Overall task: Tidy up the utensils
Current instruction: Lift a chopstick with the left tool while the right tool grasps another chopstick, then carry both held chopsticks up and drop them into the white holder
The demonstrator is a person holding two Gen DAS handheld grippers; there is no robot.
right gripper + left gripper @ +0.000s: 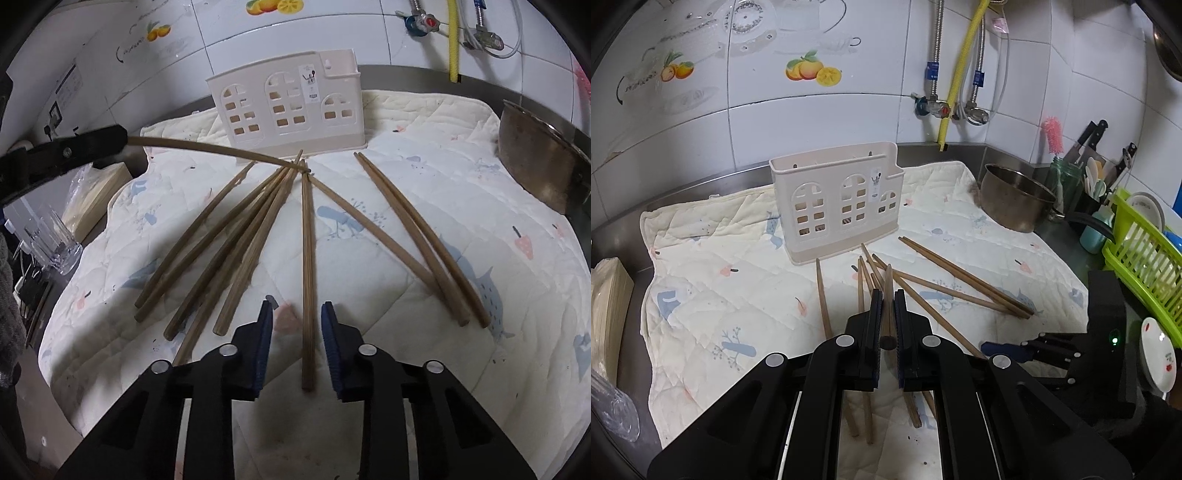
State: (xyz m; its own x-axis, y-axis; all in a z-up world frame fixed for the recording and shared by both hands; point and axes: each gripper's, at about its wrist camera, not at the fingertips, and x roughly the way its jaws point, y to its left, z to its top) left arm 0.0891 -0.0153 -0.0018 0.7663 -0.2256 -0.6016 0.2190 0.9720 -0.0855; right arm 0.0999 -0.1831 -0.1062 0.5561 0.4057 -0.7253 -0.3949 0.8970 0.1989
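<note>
One chopstick (887,295) is held clamped in the left tongs (886,295), its long axis running along them toward the holder (834,206). A second chopstick (307,277) is straddled lengthwise by the narrowed, untouching right tongs (295,308) on the worktop quilt (443,184).

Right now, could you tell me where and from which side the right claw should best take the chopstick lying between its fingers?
Grip the chopstick near its thick near end, coming down from above with a finger on each long side. It lies flat on the quilted cloth, pointing straight away from the right claw, clear of its neighbours there; farther up, its tip meets the other chopsticks.
</note>
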